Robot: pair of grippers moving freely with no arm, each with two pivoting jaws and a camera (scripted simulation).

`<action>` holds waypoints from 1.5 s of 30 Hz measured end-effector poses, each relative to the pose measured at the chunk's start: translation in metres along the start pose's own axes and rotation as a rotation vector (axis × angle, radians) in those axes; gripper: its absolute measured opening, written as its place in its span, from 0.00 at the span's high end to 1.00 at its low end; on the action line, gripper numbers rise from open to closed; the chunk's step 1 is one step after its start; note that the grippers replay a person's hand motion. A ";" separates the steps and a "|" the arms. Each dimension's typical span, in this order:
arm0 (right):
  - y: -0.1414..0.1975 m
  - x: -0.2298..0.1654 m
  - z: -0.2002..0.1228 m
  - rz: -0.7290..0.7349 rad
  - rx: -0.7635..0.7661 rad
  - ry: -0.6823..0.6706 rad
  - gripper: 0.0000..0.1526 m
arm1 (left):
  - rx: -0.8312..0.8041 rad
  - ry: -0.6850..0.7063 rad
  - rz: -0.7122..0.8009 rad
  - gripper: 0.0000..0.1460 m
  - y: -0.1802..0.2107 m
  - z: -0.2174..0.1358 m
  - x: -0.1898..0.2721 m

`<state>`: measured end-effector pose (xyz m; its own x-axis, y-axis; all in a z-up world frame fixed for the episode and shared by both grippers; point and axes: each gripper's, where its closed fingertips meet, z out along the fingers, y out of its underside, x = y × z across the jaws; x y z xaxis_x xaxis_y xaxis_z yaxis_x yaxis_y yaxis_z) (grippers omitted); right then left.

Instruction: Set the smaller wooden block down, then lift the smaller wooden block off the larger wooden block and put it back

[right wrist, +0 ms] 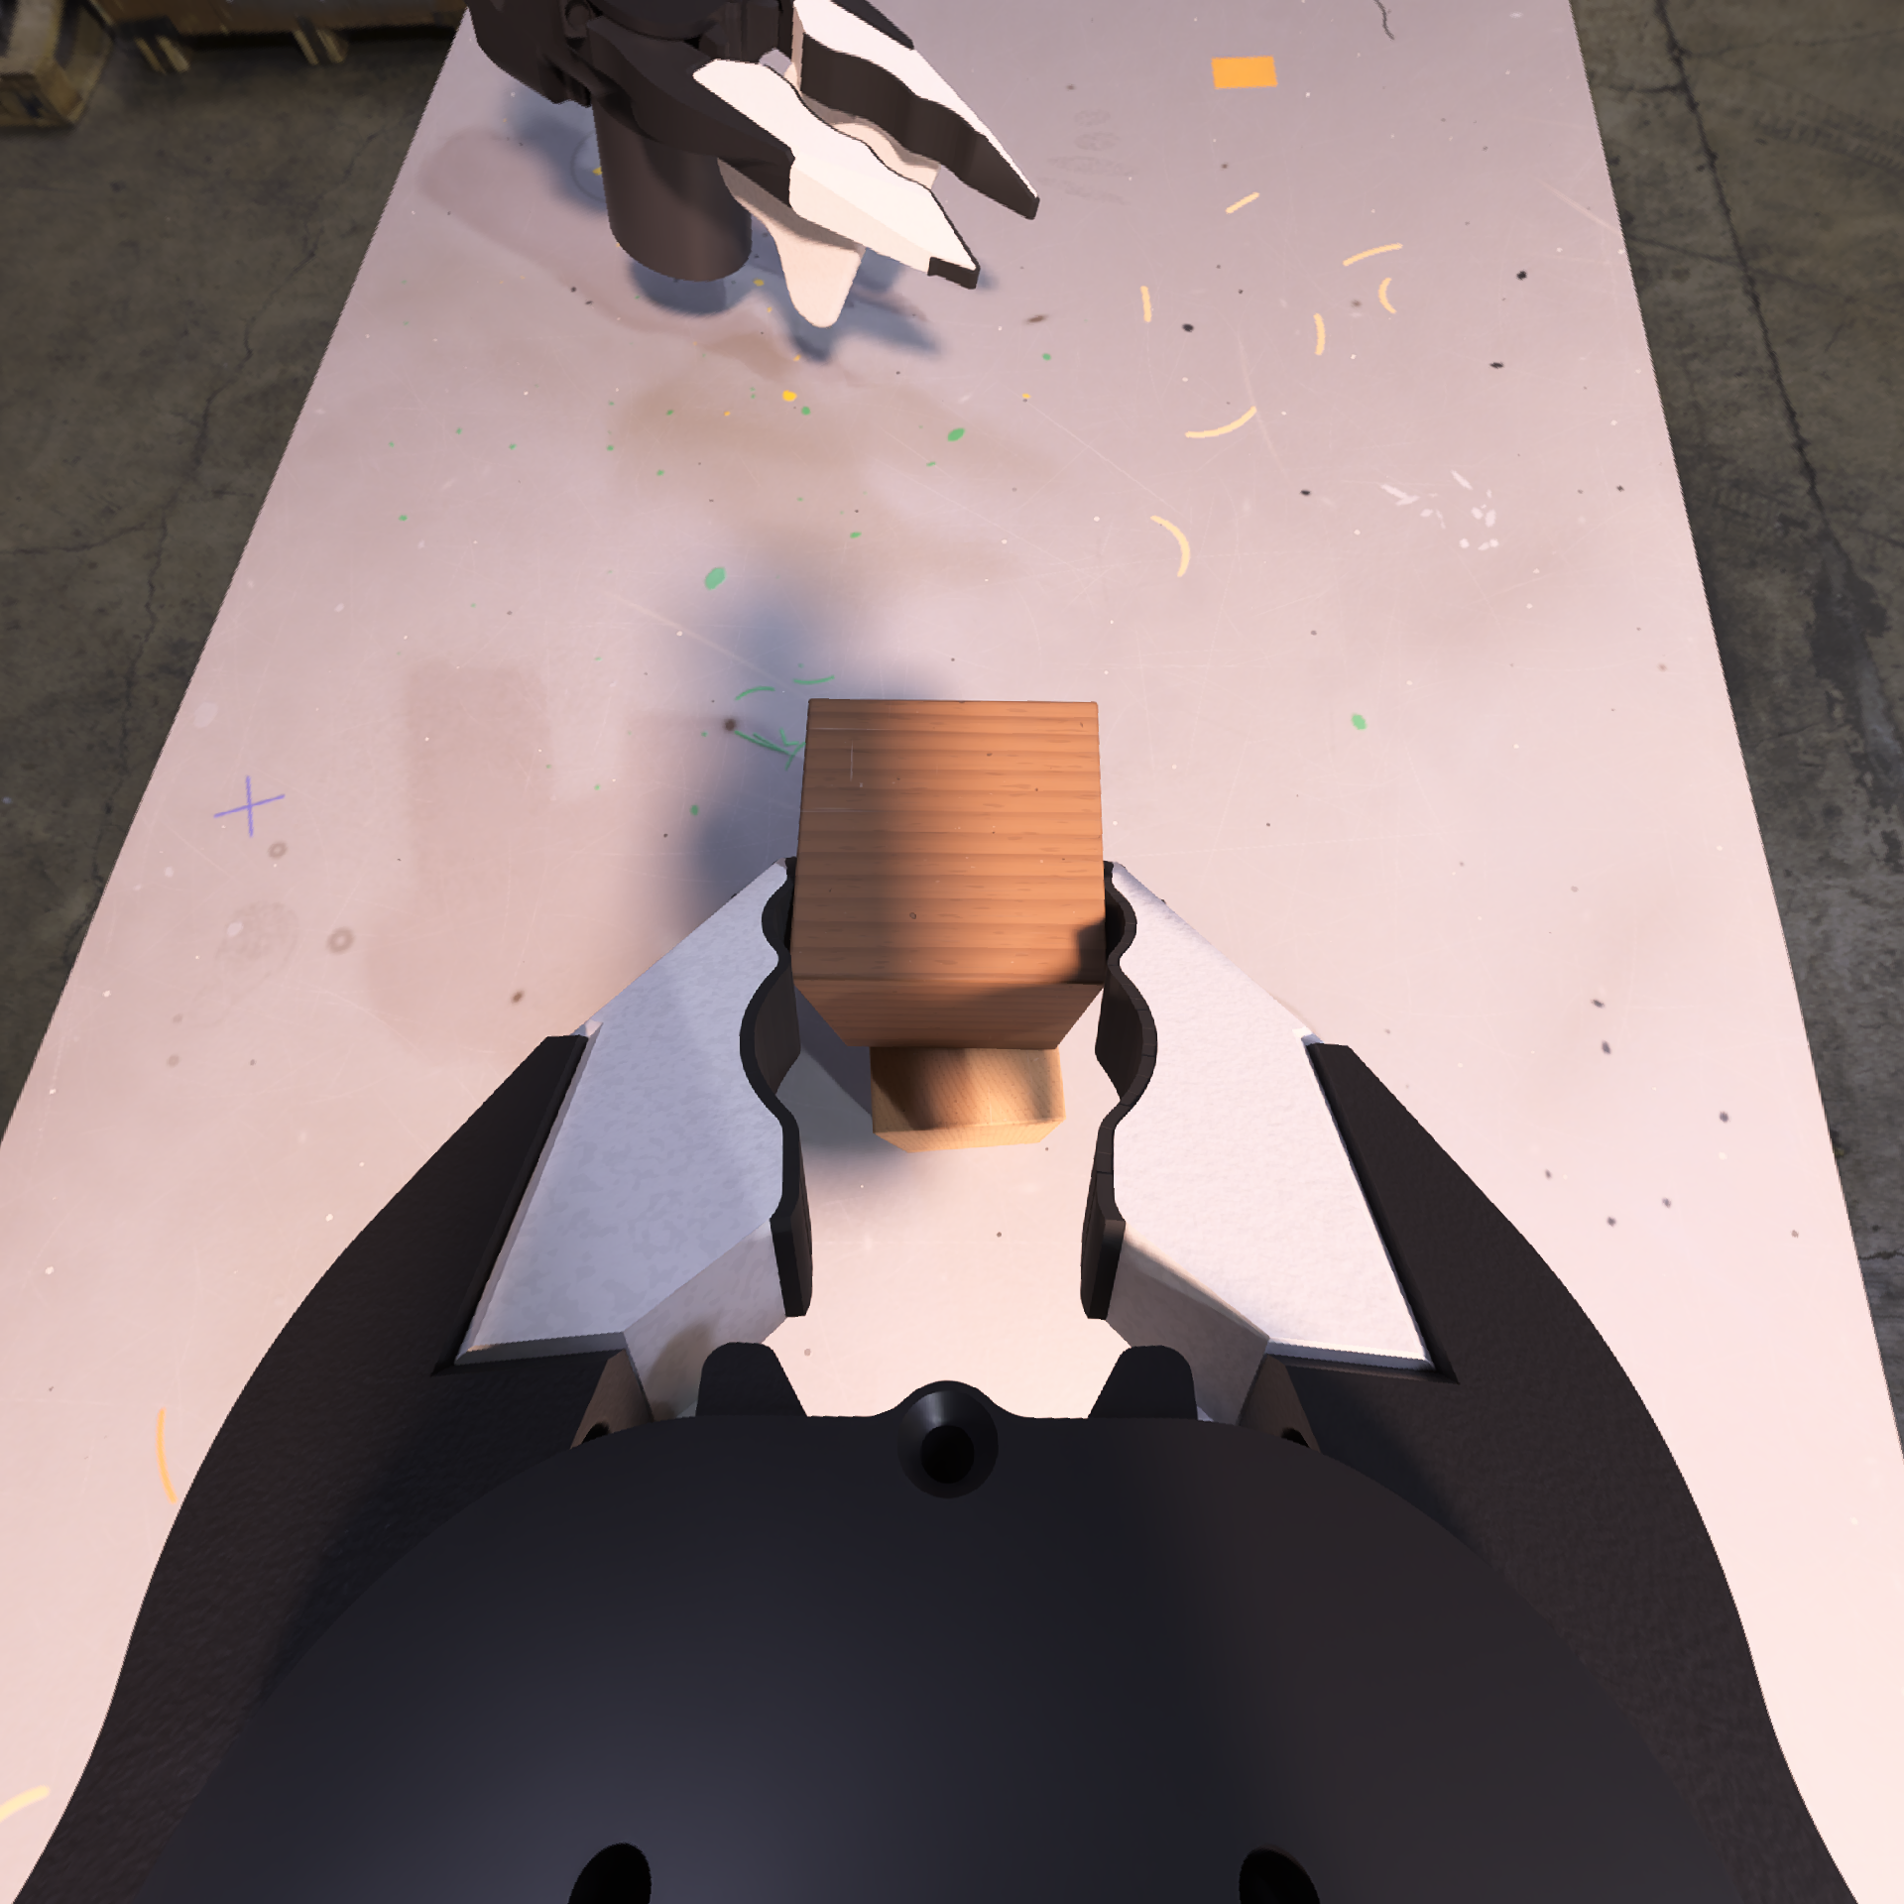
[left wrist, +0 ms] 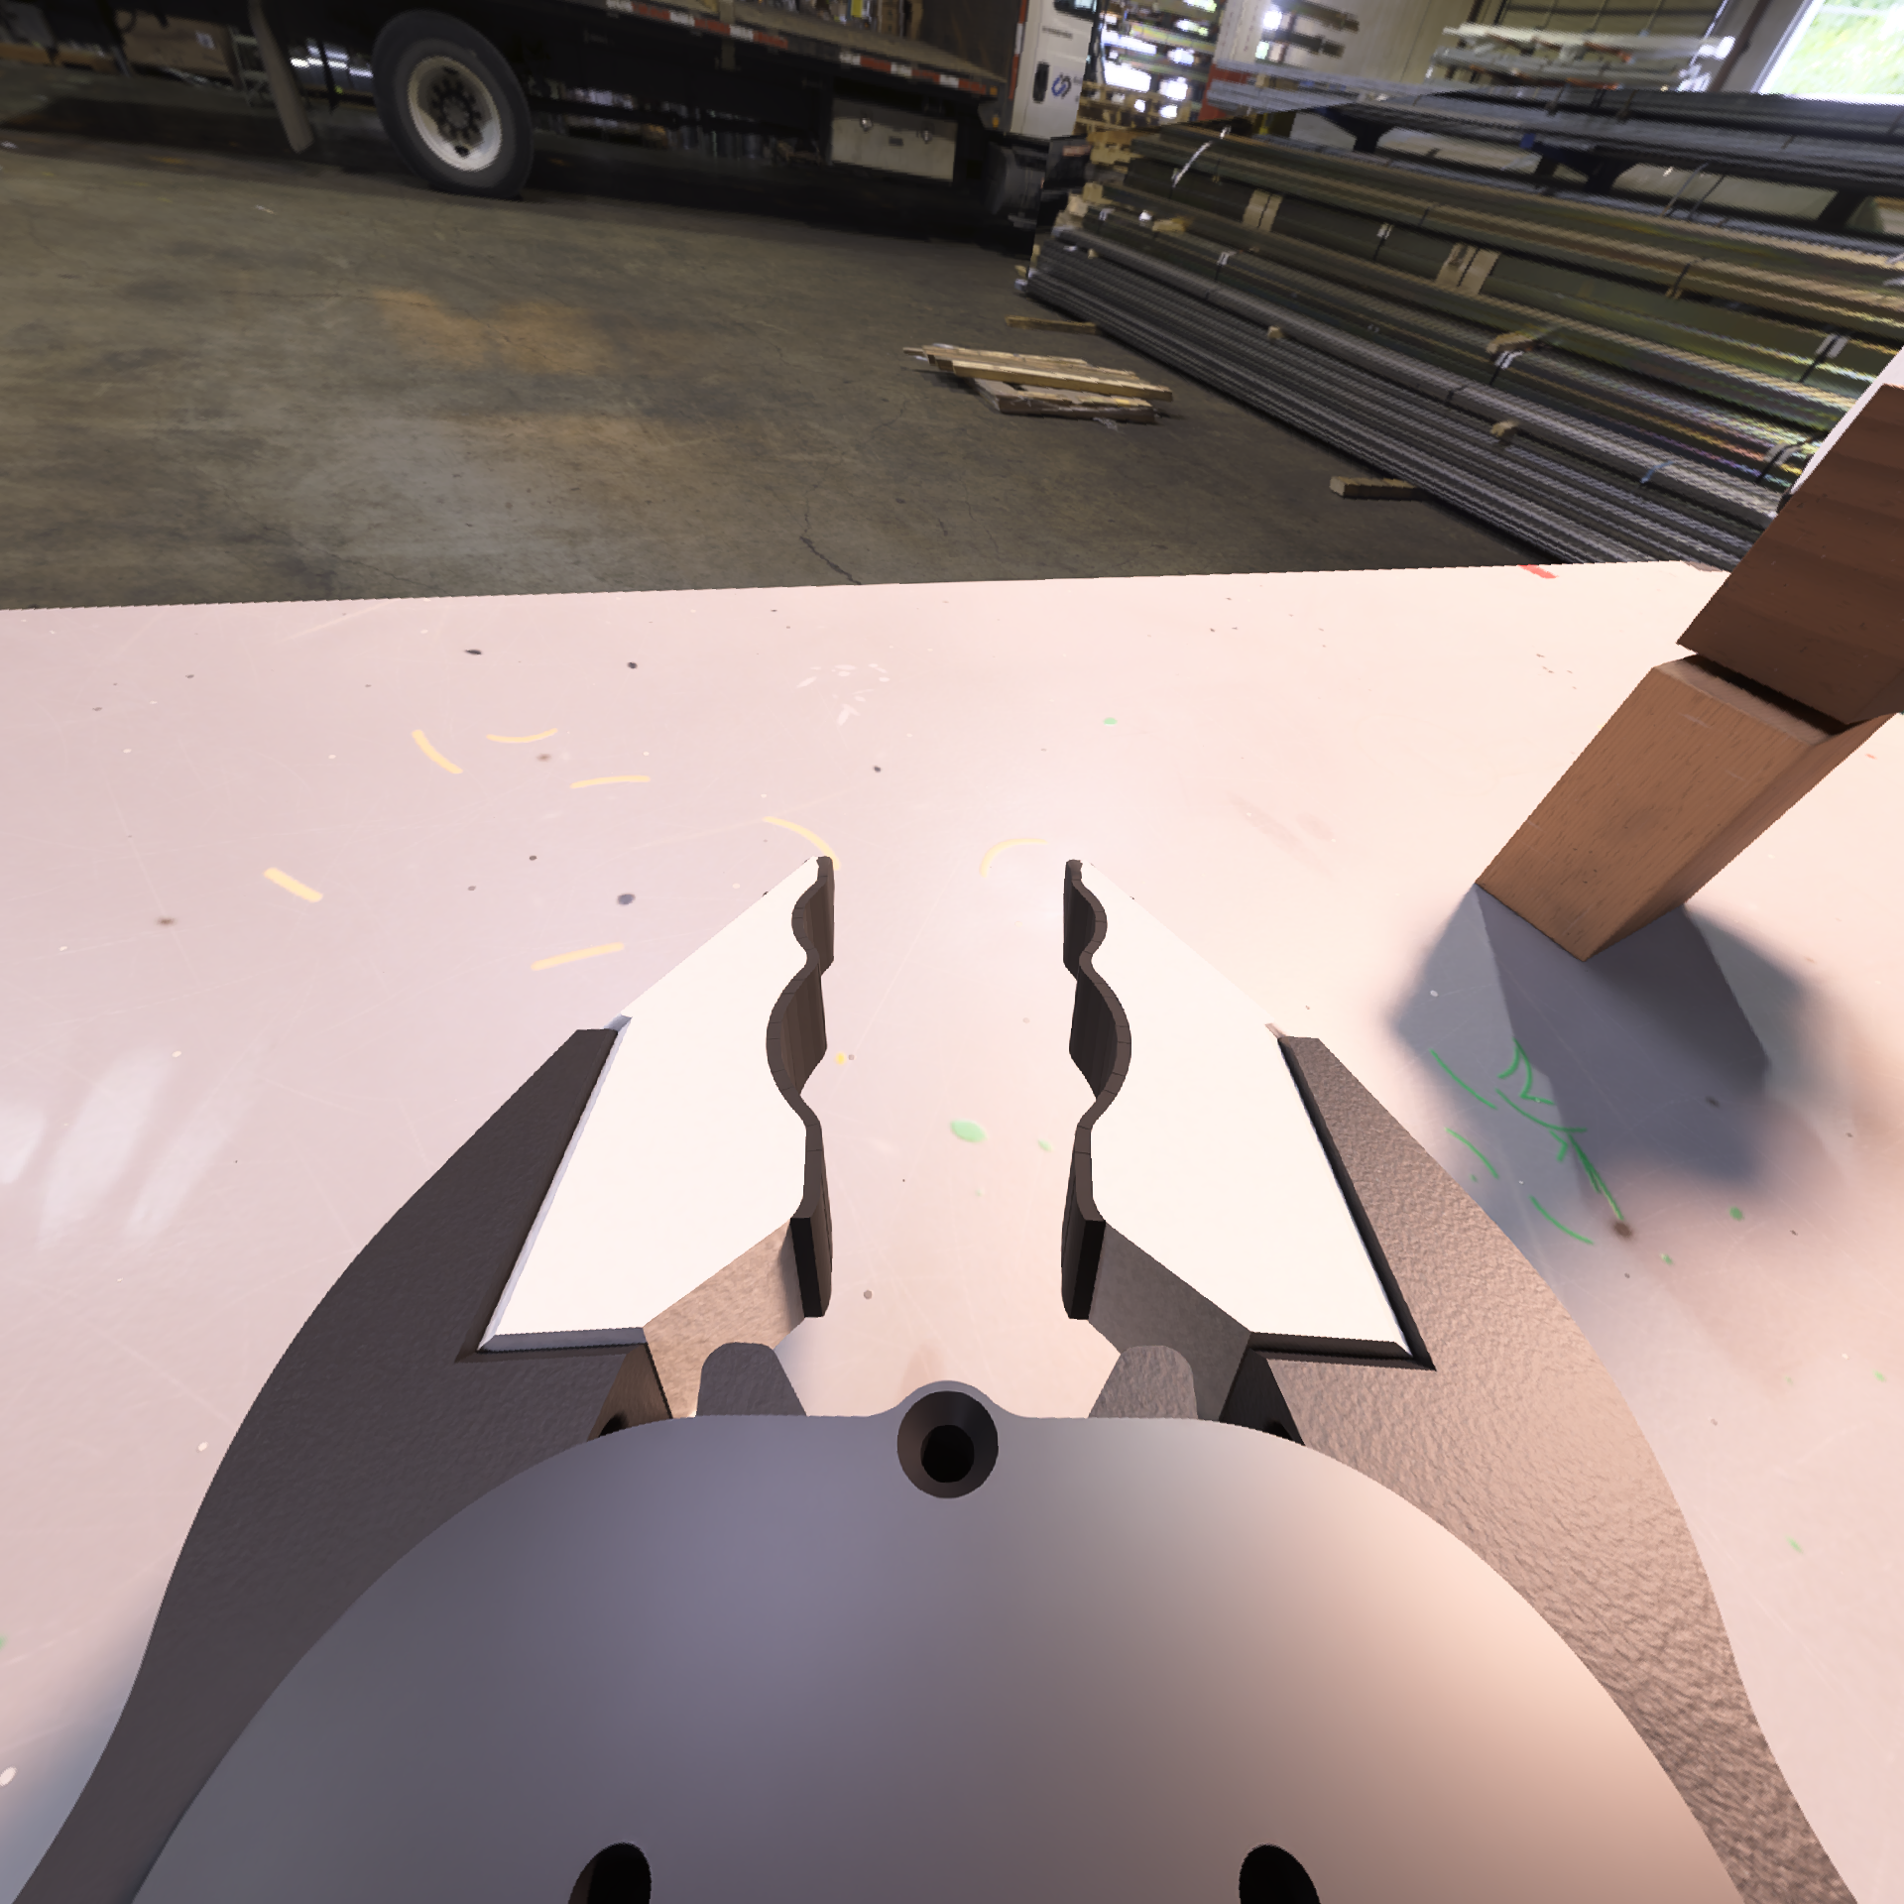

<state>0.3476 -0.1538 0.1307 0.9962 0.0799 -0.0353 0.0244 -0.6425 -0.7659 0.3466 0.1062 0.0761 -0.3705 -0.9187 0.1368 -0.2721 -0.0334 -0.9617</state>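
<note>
My right gripper (right wrist: 948, 876) is shut on the smaller wooden block (right wrist: 948, 804), a darker brown block with fine grain lines. It holds the block right over the lighter, larger wooden block (right wrist: 969, 1102), which stands on the pale table (right wrist: 1442, 927). In the left wrist view the darker block (left wrist: 1834, 577) sits at the top of the lighter block (left wrist: 1649, 814) at the far right, slightly offset. I cannot tell if they touch. My left gripper (left wrist: 948, 865) is open and empty, low over the table, well left of the blocks. It also shows in the right wrist view (right wrist: 907, 206).
The table (left wrist: 412, 1030) has paint specks and scribbles. Its far edge (left wrist: 721, 598) runs across the left wrist view. An orange square mark (right wrist: 1244, 72) lies at the table's far end. Beyond are concrete floor, a truck and stacked steel bars (left wrist: 1494, 309).
</note>
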 end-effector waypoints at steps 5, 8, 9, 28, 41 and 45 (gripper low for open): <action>-0.001 0.000 0.001 0.007 0.001 -0.001 0.63 | -0.003 0.000 0.000 0.69 0.000 0.000 0.000; 0.000 0.000 0.001 0.012 -0.001 0.003 0.63 | -0.003 0.000 0.000 0.69 0.001 0.000 0.000; 0.000 0.000 0.001 0.013 -0.002 0.004 0.63 | -0.004 0.000 -0.001 0.69 0.001 0.000 0.000; 0.001 0.000 0.002 0.019 -0.003 0.005 0.63 | -0.016 0.002 0.000 0.69 0.003 0.000 0.000; 0.001 0.000 0.002 0.018 -0.004 0.005 0.63 | -0.020 0.002 -0.001 0.69 0.003 0.001 0.000; 0.001 0.000 0.002 0.018 -0.001 0.002 0.63 | -0.021 0.003 -0.001 0.69 0.003 0.001 0.000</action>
<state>0.3475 -0.1532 0.1289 0.9966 0.0670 -0.0480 0.0065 -0.6448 -0.7643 0.3467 0.1055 0.0726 -0.3728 -0.9175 0.1385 -0.2915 -0.0259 -0.9562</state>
